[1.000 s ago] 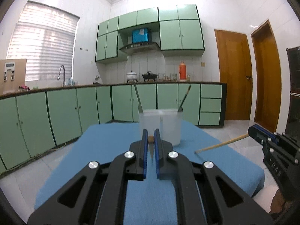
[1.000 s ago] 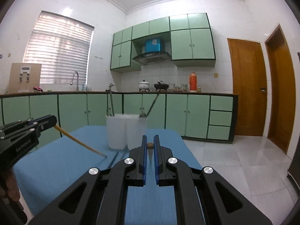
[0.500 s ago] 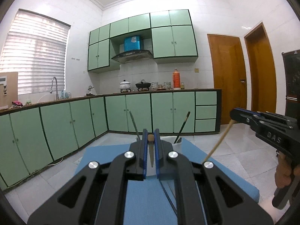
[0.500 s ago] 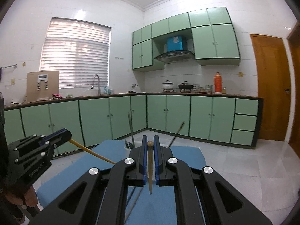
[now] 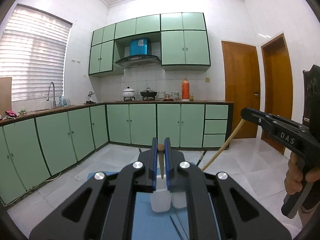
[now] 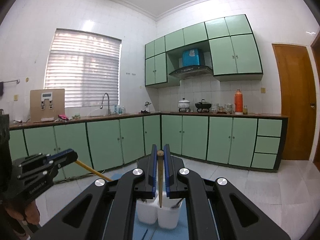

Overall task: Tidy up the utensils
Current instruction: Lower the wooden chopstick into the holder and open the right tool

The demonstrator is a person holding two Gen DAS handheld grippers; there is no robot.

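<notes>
My left gripper [image 5: 160, 142] is shut on a wooden chopstick [image 5: 161, 166] that hangs point-down between its blue pads. Beneath it stand two white cups [image 5: 160, 203] on the blue cloth [image 5: 144, 216]. In the right wrist view my right gripper [image 6: 160, 149] is likewise shut on a second wooden chopstick [image 6: 160, 182], its tip hanging over the white cups [image 6: 167, 216], which hold dark utensils [image 6: 177, 203]. Each gripper shows in the other's view: the right gripper [image 5: 245, 113] with its slanting chopstick [image 5: 222, 150], the left gripper [image 6: 72, 156] with its chopstick [image 6: 94, 171].
Thin dark utensils [image 5: 176, 225] lie on the cloth near the cups. A hand [image 5: 298, 178] holds the right gripper's grip. Green cabinets [image 6: 220, 140], a counter with pots and a sink run along the far walls; tiled floor [image 5: 230, 172] surrounds the table.
Both grippers have risen with their chopsticks. The cups, level with the fingertips a second ago, now sit low beneath them, and the table has dropped toward the bottom of both views.
</notes>
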